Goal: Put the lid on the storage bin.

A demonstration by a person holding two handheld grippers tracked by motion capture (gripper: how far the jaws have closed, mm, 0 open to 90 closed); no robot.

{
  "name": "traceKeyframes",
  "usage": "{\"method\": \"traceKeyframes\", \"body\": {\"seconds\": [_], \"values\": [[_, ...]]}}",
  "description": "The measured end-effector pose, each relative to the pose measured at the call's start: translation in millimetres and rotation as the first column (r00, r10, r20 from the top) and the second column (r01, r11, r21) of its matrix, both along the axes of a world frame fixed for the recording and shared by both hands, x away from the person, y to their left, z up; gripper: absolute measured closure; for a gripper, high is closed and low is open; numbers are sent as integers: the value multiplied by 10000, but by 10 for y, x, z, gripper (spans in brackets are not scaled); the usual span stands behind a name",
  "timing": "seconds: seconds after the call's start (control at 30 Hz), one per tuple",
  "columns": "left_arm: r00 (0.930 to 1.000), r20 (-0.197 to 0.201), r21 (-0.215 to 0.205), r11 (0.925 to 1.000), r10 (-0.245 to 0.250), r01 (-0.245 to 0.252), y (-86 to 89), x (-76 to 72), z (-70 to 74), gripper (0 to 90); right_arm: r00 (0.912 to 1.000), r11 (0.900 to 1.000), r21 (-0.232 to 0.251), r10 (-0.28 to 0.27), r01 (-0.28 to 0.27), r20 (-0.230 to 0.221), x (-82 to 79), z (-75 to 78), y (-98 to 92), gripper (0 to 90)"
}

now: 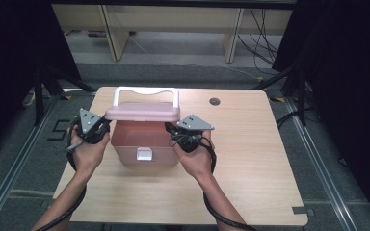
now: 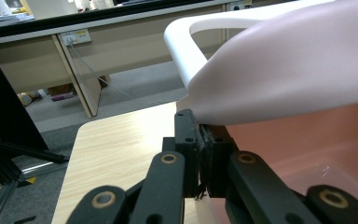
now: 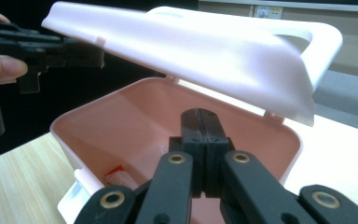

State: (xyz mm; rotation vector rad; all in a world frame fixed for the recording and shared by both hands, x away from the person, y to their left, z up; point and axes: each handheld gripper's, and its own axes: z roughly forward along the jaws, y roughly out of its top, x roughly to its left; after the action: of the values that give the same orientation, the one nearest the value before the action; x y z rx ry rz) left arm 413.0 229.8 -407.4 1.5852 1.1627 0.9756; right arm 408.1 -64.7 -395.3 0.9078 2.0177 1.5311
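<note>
A pink box (image 1: 144, 142) stands in the middle of the table, its lid (image 1: 142, 111) raised part way and the white handle (image 1: 147, 91) behind it. My left gripper (image 1: 107, 124) is at the lid's left edge, jaws shut on the lid's rim (image 2: 200, 116). The right gripper view also catches it (image 3: 95, 53) at that edge, under the lid (image 3: 191, 46). My right gripper (image 1: 169, 129) is shut with nothing between its jaws. It sits at the box's right front corner, tips (image 3: 200, 114) pointing into the open box (image 3: 135, 116). A small red and white item (image 3: 119, 176) lies inside.
The box has a white latch (image 1: 143, 154) on its front wall. The wooden table (image 1: 250, 159) has a cable hole (image 1: 215, 101) at the back right. Desks and cables stand on the floor beyond the table.
</note>
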Motion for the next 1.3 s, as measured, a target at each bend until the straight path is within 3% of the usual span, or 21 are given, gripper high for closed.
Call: {"method": "traceKeyframes", "body": {"seconds": [0.33, 0.43, 0.53, 0.6, 0.7, 0.87, 0.9, 0.93, 1.13, 1.17, 1.23, 1.27, 1.3], "values": [[9994, -207, 7, 9996, -289, 289, 36, -20, -70, 845, 9998, 9998, 18, -212, 213, -36, -9, 13, -36, 900], [9984, -306, 101, 9988, -481, 484, 69, -52, -88, 776, 9996, 9996, -105, -256, 257, 76, -2, 2, -46, 900], [9981, -319, 327, 9980, -534, 544, 104, -119, -84, 714, 9995, 9998, -71, -161, 160, -264, -13, -6, -40, 900], [9979, -295, 458, 9972, -581, 594, 133, -166, -73, 669, 9997, 9995, -266, -164, 160, -161, -12, -7, -51, 900], [9979, -257, 525, 9968, -597, 610, 182, -254, -42, 623, 9991, 9994, -335, -59, 45, -420, -33, -22, -60, 900], [9978, -172, 450, 9969, -643, 651, 239, -396, 10, 624, 9981, 9985, -544, 9, -43, -619, -75, -48, -103, 900], [9979, -172, 436, 9971, -621, 628, 244, -420, 12, 626, 9974, 9993, -374, 7, -34, -721, -88, -61, -106, 900], [9980, -144, 422, 9972, -615, 620, 252, -440, 9, 630, 9982, 9984, -531, 139, -170, -580, -85, -68, -126, 900], [9988, -115, 184, 9987, -482, 485, 312, -527, -12, 641, 9941, 9986, -519, -6, -51, -1086, -178, -146, -219, 900], [9988, -167, 170, 9988, -459, 462, 318, -538, -19, 644, 9955, 9982, -570, 144, -198, -934, -167, -167, -233, 900], [9987, -215, 108, 9989, -452, 454, 327, -552, -45, 648, 9929, 9983, -575, -22, -47, -1187, -189, -189, -257, 900], [9987, -262, 92, 9990, -438, 440, 336, -562, -59, 649, 9950, 9980, -609, 88, -149, -999, -175, -209, -266, 900], [9988, -261, 56, 9992, -403, 405, 343, -573, -78, 649, 9925, 9986, -520, -9, -55, -1220, -193, -216, -272, 900]]}}
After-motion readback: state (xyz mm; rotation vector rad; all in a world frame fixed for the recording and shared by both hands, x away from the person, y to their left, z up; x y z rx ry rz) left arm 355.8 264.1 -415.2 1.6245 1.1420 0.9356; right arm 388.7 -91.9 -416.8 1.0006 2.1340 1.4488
